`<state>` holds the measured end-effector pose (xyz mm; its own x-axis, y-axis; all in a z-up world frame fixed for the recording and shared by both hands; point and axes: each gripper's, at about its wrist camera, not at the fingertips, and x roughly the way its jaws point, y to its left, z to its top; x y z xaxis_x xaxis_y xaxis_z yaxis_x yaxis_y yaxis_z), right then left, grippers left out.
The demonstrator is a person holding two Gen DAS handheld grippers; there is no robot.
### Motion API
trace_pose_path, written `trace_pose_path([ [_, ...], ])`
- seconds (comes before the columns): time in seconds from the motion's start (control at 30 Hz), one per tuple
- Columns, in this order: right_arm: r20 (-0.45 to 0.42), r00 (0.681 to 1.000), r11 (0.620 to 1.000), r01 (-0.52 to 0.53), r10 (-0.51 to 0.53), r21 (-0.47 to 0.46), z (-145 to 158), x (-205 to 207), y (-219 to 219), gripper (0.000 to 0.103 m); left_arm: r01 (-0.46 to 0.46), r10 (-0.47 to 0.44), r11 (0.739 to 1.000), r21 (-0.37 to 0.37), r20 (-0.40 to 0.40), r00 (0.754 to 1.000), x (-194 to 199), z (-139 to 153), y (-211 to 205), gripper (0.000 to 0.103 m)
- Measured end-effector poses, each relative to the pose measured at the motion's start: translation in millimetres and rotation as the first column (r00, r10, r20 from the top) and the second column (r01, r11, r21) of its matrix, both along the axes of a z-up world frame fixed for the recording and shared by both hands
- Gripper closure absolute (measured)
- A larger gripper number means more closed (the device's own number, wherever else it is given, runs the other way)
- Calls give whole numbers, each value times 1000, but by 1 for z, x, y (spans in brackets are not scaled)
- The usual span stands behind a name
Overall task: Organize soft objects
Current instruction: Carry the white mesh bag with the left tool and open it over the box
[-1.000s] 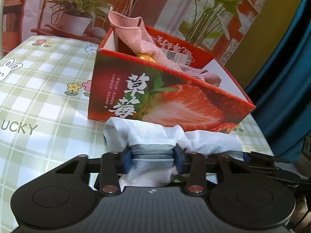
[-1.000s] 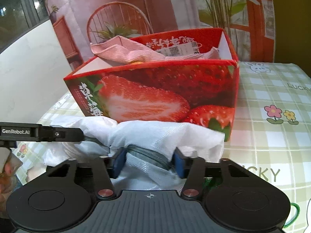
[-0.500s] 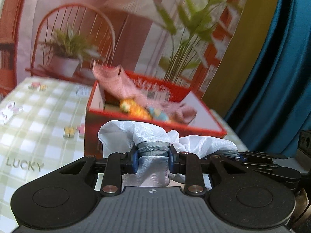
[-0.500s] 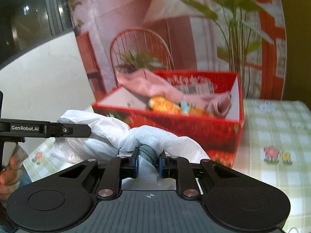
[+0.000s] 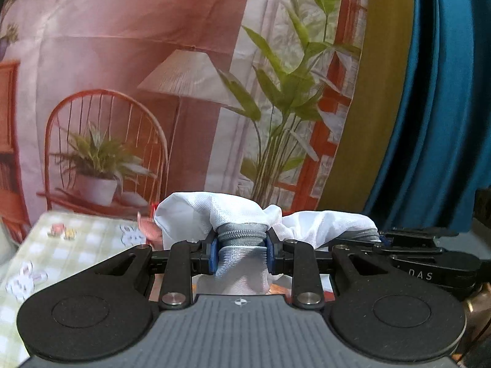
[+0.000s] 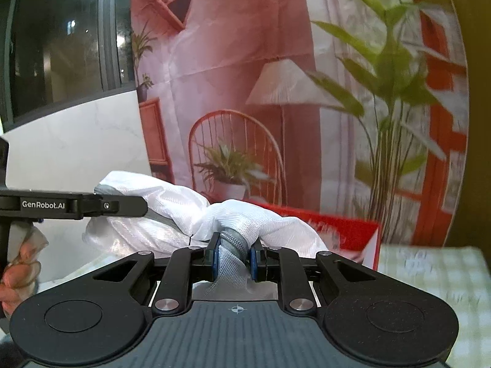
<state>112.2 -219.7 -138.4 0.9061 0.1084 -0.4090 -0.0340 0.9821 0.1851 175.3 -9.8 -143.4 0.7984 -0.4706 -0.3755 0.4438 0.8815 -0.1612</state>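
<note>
Both grippers, left gripper (image 5: 241,253) and right gripper (image 6: 234,257), now pinch the white mesh bag (image 5: 214,211) by its grey zipper edge, lifted off the table (image 5: 92,233) above the red box (image 6: 346,230), ready for dropping inside.

White mesh bag (image 5: 233,214) w/ grey zipper edge — bunched, airborne — above red box (image 6: 346,230).

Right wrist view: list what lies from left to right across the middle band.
Hand → left tool → white mesh bag → right tool gripping the bag's grey zipper edge → red box → checked tablecloth.
</note>
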Motion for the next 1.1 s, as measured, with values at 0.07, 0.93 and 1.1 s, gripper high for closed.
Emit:
trace_pose_path([
  [0.07,-19,1000,1000,1,-1,-1,1,16,-8,87,1,-1,1000,15,-22,1000,14,1,-4,73],
  [0.93,-396,914,990,125,-89,65,-115,124,-44,86,-11,109,968,249,-384,917,147,-101,-43,72],
  [1.1,-409,908,991,125,-93,53,-119,127,-40,86,-13,116,966,260,-385,916,146,-105,-42,72],
])
